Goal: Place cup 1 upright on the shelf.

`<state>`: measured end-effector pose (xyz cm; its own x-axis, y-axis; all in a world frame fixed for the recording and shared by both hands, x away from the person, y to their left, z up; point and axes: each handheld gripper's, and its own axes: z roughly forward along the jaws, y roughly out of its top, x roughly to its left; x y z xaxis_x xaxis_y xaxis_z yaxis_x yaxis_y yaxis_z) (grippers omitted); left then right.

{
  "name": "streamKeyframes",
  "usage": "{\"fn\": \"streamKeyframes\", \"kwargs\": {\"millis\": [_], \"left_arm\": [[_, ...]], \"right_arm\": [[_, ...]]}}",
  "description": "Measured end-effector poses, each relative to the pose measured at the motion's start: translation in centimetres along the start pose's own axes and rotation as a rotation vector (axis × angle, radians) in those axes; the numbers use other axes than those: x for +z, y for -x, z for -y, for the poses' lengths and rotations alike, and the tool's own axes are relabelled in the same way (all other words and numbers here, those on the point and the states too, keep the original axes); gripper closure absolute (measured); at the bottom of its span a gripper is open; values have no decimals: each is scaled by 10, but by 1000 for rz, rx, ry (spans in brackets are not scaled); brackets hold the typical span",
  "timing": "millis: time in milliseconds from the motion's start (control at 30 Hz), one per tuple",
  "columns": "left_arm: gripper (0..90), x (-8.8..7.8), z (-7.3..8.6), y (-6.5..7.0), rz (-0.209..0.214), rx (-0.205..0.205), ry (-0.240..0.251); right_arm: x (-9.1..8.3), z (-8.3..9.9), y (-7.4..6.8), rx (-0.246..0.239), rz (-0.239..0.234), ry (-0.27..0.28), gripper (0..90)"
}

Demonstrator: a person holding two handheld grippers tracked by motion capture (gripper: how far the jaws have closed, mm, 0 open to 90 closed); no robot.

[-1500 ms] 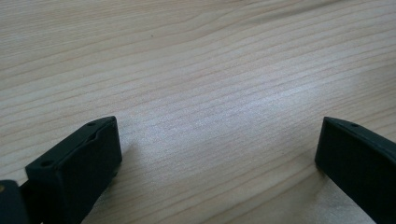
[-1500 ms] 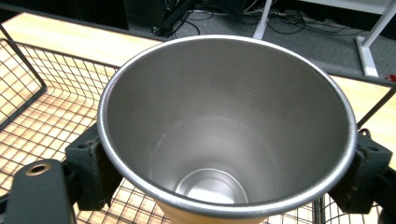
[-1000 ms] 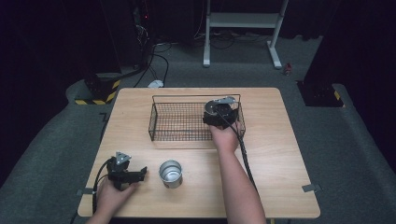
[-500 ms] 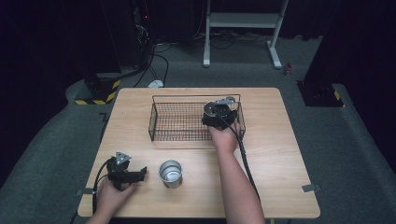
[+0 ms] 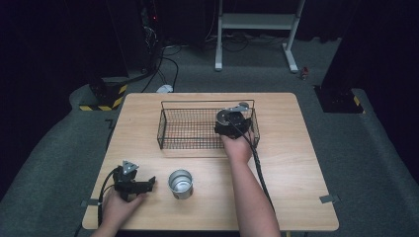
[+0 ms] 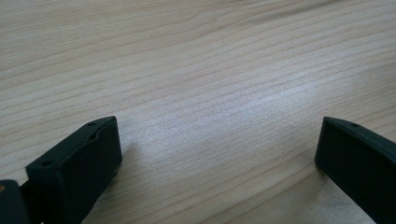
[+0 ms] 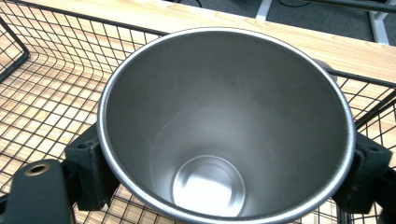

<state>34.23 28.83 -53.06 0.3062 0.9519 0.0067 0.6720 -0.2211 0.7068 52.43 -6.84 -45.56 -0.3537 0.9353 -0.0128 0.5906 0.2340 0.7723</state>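
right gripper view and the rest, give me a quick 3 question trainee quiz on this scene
1. True or false: the right gripper is shut on a steel cup over the wire basket.
2. Which thing stands on the table beside the left gripper? A. a second steel cup B. a plate C. a bottle
3. Fill in: the left gripper's jaws are ____.

Key: 1 true; 2 A; 3 open, with bare wood between them.
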Motion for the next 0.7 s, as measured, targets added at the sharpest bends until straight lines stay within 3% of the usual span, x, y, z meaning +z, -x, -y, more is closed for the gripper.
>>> {"fn": "streamKeyframes", "kwargs": {"millis": [700], "left_arm": [[9, 0, 0, 0, 0, 1, 0]], "right_arm": [[0, 4, 3, -7, -15, -21, 92]]}}
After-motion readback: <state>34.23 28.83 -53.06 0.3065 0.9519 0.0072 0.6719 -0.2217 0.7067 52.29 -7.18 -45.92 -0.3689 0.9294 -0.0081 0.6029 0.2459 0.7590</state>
